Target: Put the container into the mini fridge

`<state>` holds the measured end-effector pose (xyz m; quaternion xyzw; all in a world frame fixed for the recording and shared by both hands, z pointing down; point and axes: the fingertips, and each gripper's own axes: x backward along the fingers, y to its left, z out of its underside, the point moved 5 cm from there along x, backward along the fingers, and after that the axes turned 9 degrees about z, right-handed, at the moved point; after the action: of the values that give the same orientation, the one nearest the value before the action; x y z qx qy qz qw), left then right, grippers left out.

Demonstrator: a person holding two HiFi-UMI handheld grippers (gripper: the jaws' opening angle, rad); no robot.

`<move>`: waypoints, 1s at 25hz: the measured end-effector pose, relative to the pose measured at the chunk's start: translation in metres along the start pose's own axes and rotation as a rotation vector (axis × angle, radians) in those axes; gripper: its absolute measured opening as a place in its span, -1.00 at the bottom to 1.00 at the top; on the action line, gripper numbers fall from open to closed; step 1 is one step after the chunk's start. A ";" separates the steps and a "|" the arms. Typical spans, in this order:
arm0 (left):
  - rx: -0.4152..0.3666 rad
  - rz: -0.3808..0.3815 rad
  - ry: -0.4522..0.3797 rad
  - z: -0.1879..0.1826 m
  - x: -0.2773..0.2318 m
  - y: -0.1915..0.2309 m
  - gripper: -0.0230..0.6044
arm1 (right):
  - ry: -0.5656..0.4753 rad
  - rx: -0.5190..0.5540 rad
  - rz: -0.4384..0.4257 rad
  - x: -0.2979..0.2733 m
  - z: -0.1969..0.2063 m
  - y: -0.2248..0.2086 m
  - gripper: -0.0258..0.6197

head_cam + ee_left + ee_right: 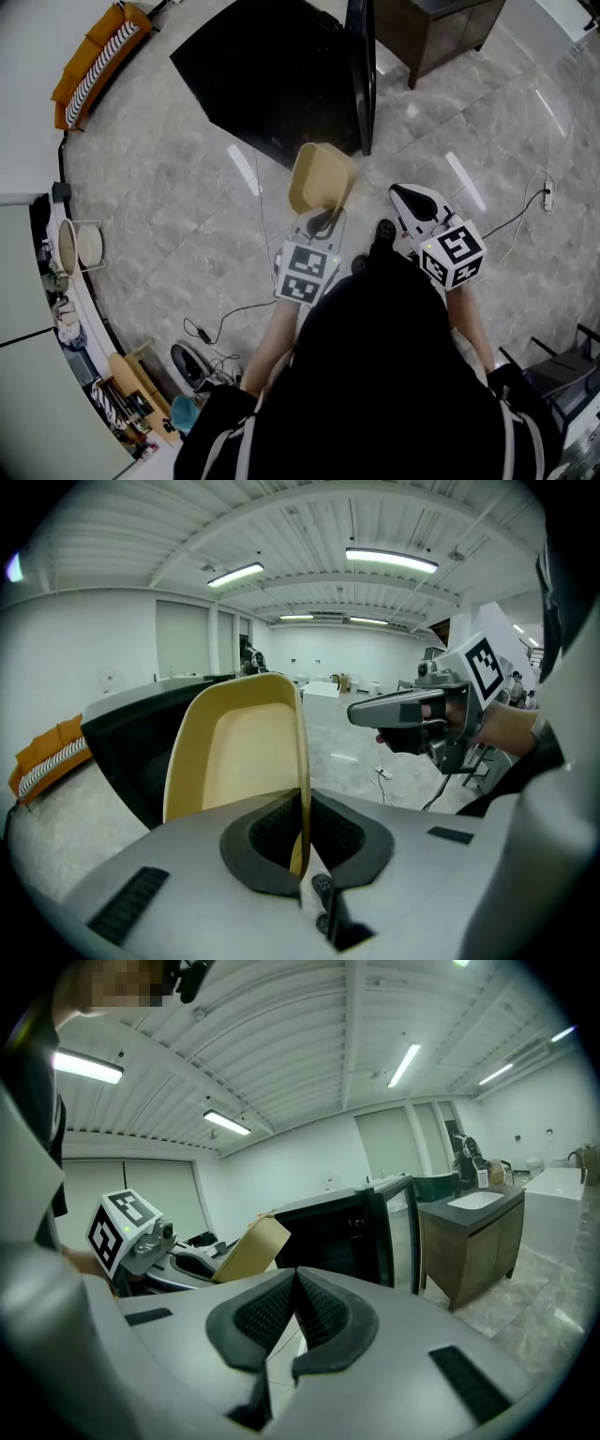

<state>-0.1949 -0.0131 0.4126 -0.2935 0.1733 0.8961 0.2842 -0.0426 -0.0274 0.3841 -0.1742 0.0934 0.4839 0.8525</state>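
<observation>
A tan, empty, open-topped container [322, 178] hangs in the air in front of the black mini fridge [272, 75], whose door [361, 70] stands open. My left gripper [322, 221] is shut on the container's rim [302, 799], with the wall pinched between the pads. In the left gripper view the container [239, 747] is held on edge with its hollow side to the left. My right gripper [415, 202] is to the right of the container, shut with nothing between its pads [295, 1312]. The right gripper view shows the container [251, 1246] and the fridge [347, 1232] beyond.
A dark wooden cabinet [441, 28] stands right of the fridge. An orange sofa [98, 56] lies at far left. Cables [525, 211] run over the marble floor at the right. Clutter and shelves [141, 403] line the lower left.
</observation>
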 end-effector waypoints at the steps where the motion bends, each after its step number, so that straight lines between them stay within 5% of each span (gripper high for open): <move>1: -0.004 -0.004 0.001 -0.005 -0.004 0.003 -0.81 | -0.005 0.000 -0.003 -0.005 -0.004 -0.006 -0.86; 18: 0.056 -0.023 0.098 -0.022 -0.070 0.038 -0.81 | 0.028 -0.024 -0.068 -0.045 -0.019 -0.059 -0.86; 25: 0.019 0.018 0.167 -0.019 -0.092 0.071 -0.81 | 0.038 -0.063 0.004 -0.064 -0.015 -0.074 -0.86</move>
<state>-0.1688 -0.1149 0.4658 -0.3630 0.2077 0.8692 0.2636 -0.0119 -0.1186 0.4063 -0.2098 0.0946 0.4852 0.8436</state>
